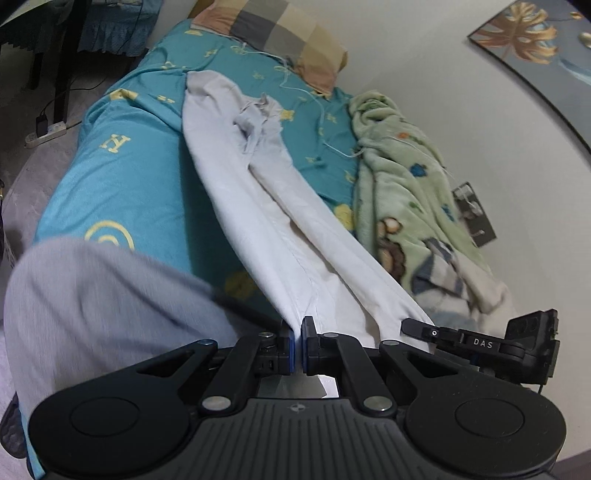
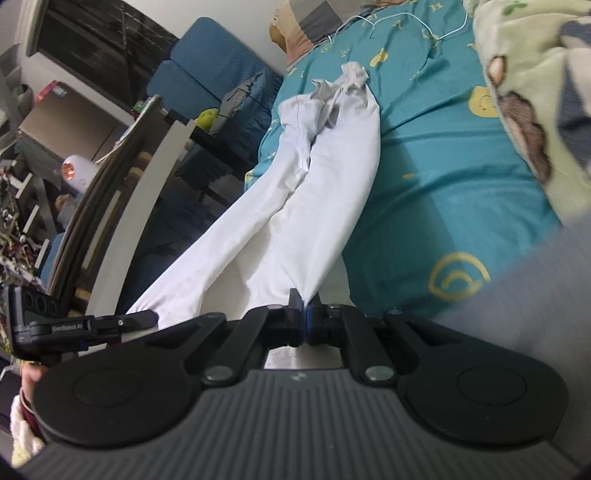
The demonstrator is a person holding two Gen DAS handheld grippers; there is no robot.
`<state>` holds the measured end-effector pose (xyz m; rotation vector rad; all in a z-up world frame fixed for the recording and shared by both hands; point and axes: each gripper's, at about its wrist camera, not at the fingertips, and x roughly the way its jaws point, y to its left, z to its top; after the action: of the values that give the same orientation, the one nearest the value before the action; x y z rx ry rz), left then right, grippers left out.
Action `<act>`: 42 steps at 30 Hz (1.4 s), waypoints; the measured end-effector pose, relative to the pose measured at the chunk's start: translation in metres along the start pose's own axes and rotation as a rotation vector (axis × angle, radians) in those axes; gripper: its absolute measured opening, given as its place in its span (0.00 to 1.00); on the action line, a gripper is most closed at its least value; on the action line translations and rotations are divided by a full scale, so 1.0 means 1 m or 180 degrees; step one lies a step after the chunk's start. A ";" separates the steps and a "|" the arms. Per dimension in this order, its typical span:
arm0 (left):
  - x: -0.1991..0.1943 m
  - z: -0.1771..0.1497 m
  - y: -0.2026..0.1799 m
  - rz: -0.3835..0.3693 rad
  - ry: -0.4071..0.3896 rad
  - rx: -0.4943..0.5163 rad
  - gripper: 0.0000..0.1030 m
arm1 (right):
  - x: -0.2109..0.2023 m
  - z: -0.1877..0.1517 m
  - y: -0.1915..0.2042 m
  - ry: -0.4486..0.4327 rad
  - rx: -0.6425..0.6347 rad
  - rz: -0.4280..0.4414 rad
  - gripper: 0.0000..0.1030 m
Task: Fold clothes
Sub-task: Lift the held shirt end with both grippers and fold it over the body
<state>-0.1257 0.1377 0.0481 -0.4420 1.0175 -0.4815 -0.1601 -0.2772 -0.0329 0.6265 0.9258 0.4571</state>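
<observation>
- While stretched lengthwise over the teal patterned bedsheet (image 1: 122, 173), pale grey long cotton trousers (image 1: 236, 192): unfolded, legs side by side.
- Left gripper (image 1: 298, 343) and right gripper (image 2: 306, 321): clenched on near hem corners.
- Folding remains.

A home bedroom. Ahead of the left gripper lies a bed under a teal patterned sheet (image 1: 122, 173), with a checked pillow (image 1: 280, 33) at its far end, a green fleece blanket (image 1: 399, 184) to the right, and a framed leaf picture (image 1: 532, 40) on the wall beyond. Left of the right gripper stands cluttered shelving (image 2: 22, 206).
</observation>
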 end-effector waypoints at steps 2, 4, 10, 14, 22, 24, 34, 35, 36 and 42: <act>-0.009 -0.009 -0.005 -0.0044 -0.0058 0.0022 0.04 | -0.013 -0.012 0.003 0.0001 -0.0036 0.0016 0.05; -0.018 -0.018 -0.010 -0.0089 -0.0117 0.0044 0.04 | -0.020 -0.017 0.004 0.0004 -0.0046 0.0042 0.05; -0.030 -0.016 -0.021 -0.0172 -0.0316 0.0102 0.04 | -0.007 0.026 0.011 -0.0158 0.0104 0.0133 0.05; -0.011 0.041 -0.019 -0.0131 -0.0496 0.0126 0.04 | 0.013 0.078 0.015 -0.0266 0.0202 0.0130 0.05; 0.079 0.149 0.010 0.0170 -0.0596 0.0097 0.04 | 0.097 0.168 -0.017 -0.0243 0.0350 -0.0021 0.05; 0.106 0.170 0.023 0.0246 -0.0579 0.0089 0.04 | 0.122 0.186 -0.029 -0.0220 0.0368 -0.0067 0.05; 0.246 0.253 0.094 0.0625 -0.0367 0.0067 0.04 | 0.248 0.267 -0.094 -0.0064 0.0454 -0.0307 0.05; 0.258 0.255 0.100 0.0659 -0.0330 0.0077 0.04 | 0.259 0.269 -0.101 -0.0021 0.0458 -0.0336 0.05; 0.267 0.255 0.105 0.0691 -0.0301 0.0092 0.04 | 0.268 0.269 -0.106 0.0018 0.0459 -0.0358 0.05; 0.299 0.245 0.118 0.0816 -0.0174 0.0236 0.06 | 0.295 0.266 -0.118 0.0164 0.0354 -0.0471 0.06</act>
<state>0.2423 0.0937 -0.1131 -0.2526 0.9843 -0.2747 0.2320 -0.2625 -0.1672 0.6441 1.0441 0.2921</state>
